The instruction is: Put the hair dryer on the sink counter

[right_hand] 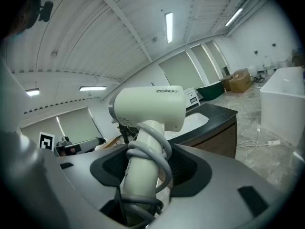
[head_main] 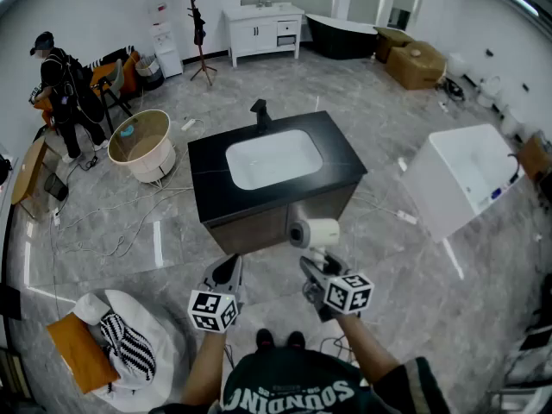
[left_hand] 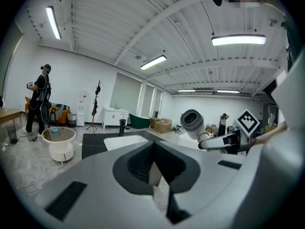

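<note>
Wound with its own grey cord (right_hand: 153,150), the handle of the cream-white plastic hair dryer (right_hand: 150,106) stands between the wide-set jaws of my right gripper (right_hand: 145,175), which clamp it. The barrel lies crosswise above. Small grey brand lettering on the barrel begins "ZE". I cannot read the rest, nor the fine-print label (right_hand: 125,120) near the handle.

My left gripper (left_hand: 153,168) has its jaws drawn together on nothing.

From the head view, the dryer hangs in the air just short of the near edge of the black-topped sink counter (head_main: 207,158), not touching it. Bare black strips flank the white rectangular basin (head_main: 274,158), and the front strip is narrower. The black faucet (head_main: 260,115) stands at the far edge. White print on the dark green shirt (head_main: 293,395) seems to read "SOUNDING".
</note>
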`<action>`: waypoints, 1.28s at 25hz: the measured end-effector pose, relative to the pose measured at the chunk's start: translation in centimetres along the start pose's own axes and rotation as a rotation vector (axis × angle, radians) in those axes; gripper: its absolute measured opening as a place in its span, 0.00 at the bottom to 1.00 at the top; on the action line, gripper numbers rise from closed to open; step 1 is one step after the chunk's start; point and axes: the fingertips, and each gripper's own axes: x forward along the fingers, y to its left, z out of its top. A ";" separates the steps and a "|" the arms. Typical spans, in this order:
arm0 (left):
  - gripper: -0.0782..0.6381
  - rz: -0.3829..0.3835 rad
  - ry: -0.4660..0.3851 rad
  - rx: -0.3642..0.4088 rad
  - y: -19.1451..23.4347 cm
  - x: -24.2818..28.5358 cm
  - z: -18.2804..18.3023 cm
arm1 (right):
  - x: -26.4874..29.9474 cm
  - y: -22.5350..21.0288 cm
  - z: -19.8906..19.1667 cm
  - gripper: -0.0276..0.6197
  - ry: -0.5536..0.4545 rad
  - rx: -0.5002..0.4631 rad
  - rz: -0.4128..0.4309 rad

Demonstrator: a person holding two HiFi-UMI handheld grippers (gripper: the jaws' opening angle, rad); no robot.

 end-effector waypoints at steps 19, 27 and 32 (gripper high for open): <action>0.11 0.000 0.027 -0.010 -3.6 1.6 -1.0 | -2.6 -2.2 -0.2 0.42 0.029 -0.041 0.016; 0.11 0.025 0.009 -0.004 -5.3 3.2 -0.7 | -3.1 -4.3 0.6 0.42 0.031 -0.054 0.011; 0.11 0.035 0.009 -0.006 -5.2 4.0 -0.7 | -2.9 -4.7 1.3 0.42 0.031 -0.074 0.023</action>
